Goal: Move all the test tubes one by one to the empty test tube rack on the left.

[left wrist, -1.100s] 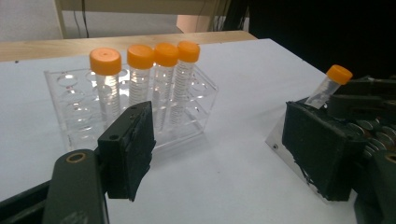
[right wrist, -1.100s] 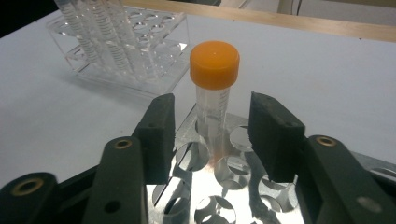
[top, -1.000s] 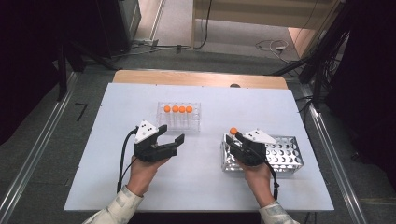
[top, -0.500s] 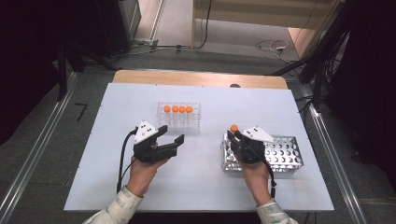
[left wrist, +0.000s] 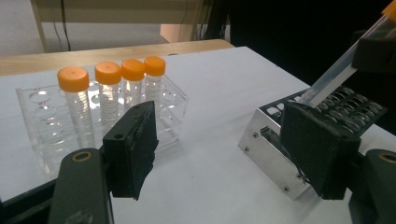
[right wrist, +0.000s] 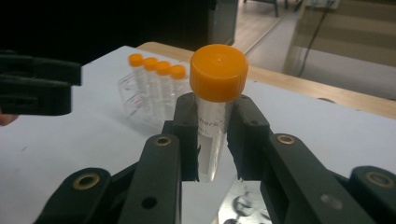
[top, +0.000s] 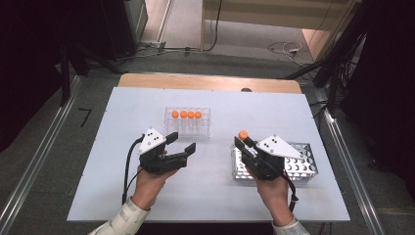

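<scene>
Orange-capped and clear-walled, the tube [right wrist: 213,116] is sitting clamped between the two black jaws of the right tongs [right wrist: 213,140], its cap rising above the jaws and its rounded bottom hanging free below the pads. In the high view the right tongs [top: 246,145] are holding the tube [top: 243,135] over the left end of the metal rack [top: 299,169], which is standing near the right edge of the tabletop [top: 215,196], closer to the near edge than the far one. The left gripper view is catching the same tube [left wrist: 334,77] leaning at a slant above the rack's [left wrist: 275,149] perforated top; whether its tip is touching the holes cannot be told.

The left tongs [top: 182,143] are resting with their jaws well apart, gripping nothing, just above the tabletop around its middle and a little toward the near edge. The person's left hand [top: 149,178] is wrapping the handle from below, and a black cable is looping down beside it.

Beyond the left tongs, toward the far edge, a clear plastic rack [top: 188,122] is standing with four more orange-capped tubes [top: 184,114] lined up upright in its back row. In the left gripper view those four tubes [left wrist: 109,88] are standing side by side, their caps nearly touching, in the clear rack [left wrist: 42,126] with empty holes in front of them.

A bare wooden strip [top: 205,81] is showing along the far edge of the tabletop.
</scene>
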Action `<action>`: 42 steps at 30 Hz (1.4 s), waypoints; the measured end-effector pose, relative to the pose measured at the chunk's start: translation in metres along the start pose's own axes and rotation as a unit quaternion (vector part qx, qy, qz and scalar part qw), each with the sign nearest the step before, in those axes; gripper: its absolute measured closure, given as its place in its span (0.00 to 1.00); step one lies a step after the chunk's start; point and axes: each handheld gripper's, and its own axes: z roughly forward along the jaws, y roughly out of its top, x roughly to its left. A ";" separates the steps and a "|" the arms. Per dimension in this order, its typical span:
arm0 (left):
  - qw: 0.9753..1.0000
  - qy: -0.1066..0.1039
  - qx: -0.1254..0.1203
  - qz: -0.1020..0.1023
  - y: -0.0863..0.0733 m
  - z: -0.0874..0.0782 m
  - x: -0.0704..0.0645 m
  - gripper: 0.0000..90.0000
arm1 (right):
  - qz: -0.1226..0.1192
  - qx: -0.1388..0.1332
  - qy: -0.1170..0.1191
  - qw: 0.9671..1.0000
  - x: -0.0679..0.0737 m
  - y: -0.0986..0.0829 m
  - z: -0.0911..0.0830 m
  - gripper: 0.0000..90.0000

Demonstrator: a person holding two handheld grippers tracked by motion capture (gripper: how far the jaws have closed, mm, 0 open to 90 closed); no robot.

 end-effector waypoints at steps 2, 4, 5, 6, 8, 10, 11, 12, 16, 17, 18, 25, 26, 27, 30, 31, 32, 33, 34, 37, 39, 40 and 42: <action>1.000 -0.008 -0.003 0.002 0.001 -0.002 -0.003 0.31 | -0.001 0.007 0.016 1.000 0.006 -0.003 0.003 0.80; 1.000 -0.014 -0.004 0.006 0.002 -0.004 -0.006 0.31 | -0.004 0.015 0.032 0.999 0.012 -0.006 0.007 0.80; 1.000 -0.020 -0.004 0.007 0.003 -0.005 -0.008 0.31 | -0.003 0.021 0.040 0.999 0.016 -0.008 0.009 0.80; 1.000 -0.024 -0.005 0.009 0.003 -0.006 -0.010 0.32 | -0.008 0.025 0.047 0.999 0.019 -0.010 0.012 0.80; 0.999 -0.033 -0.003 0.016 0.004 -0.007 -0.015 0.32 | -0.014 0.035 0.058 0.998 0.027 -0.015 0.017 0.80; 0.999 -0.041 0.001 0.023 0.004 -0.006 -0.019 0.32 | -0.018 0.046 0.072 0.996 0.034 -0.020 0.023 0.80; 0.999 -0.046 0.004 0.025 0.003 -0.006 -0.021 0.33 | -0.022 0.051 0.076 0.996 0.038 -0.023 0.025 0.80; 0.998 -0.051 0.005 0.028 0.003 -0.006 -0.023 0.34 | -0.025 0.054 0.079 0.995 0.040 -0.025 0.028 0.80; 0.997 -0.066 0.015 0.042 0.001 -0.003 -0.030 0.38 | -0.026 0.067 0.094 0.993 0.048 -0.033 0.036 0.80; 0.996 -0.069 0.017 0.045 0.000 -0.002 -0.031 0.39 | -0.027 0.070 0.098 0.992 0.049 -0.034 0.037 0.80; 0.996 -0.074 0.020 0.049 -0.001 -0.001 -0.033 0.41 | -0.029 0.073 0.100 0.992 0.051 -0.035 0.039 0.80; 0.993 -0.084 0.037 0.076 -0.008 0.006 -0.041 0.58 | -0.032 0.077 0.116 0.990 0.059 -0.038 0.040 0.80; 0.993 -0.084 0.040 0.076 -0.009 0.007 -0.041 0.59 | -0.032 0.077 0.117 0.990 0.059 -0.038 0.040 0.80; 0.993 -0.084 0.041 0.078 -0.010 0.008 -0.042 0.60 | -0.032 0.077 0.118 0.989 0.059 -0.038 0.040 0.80; 0.992 -0.085 0.043 0.079 -0.012 0.009 -0.042 0.66 | -0.032 0.079 0.120 0.989 0.060 -0.038 0.040 0.80; 0.992 -0.084 0.044 0.080 -0.012 0.009 -0.042 0.69 | -0.032 0.079 0.121 0.989 0.060 -0.038 0.040 0.80; 0.992 -0.084 0.045 0.081 -0.012 0.009 -0.042 0.71 | -0.031 0.079 0.121 0.989 0.060 -0.038 0.041 0.80; 0.992 -0.085 0.044 0.081 -0.013 0.010 -0.042 0.74 | -0.031 0.079 0.121 0.989 0.060 -0.038 0.041 0.80; 0.992 -0.085 0.044 0.081 -0.013 0.010 -0.042 0.76 | -0.030 0.079 0.122 0.989 0.061 -0.038 0.040 0.80; 0.992 -0.086 0.044 0.078 -0.013 0.010 -0.041 0.77 | -0.030 0.079 0.122 0.989 0.060 -0.038 0.041 0.80; 0.992 -0.089 0.043 0.074 -0.013 0.010 -0.039 0.78 | -0.030 0.079 0.122 0.989 0.060 -0.038 0.041 0.79; 0.993 -0.088 0.041 0.072 -0.012 0.009 -0.039 0.78 | -0.029 0.079 0.124 0.989 0.060 -0.038 0.040 0.79; 0.994 -0.083 0.038 0.068 -0.011 0.008 -0.036 0.78 | -0.028 0.078 0.129 0.988 0.059 -0.038 0.040 0.63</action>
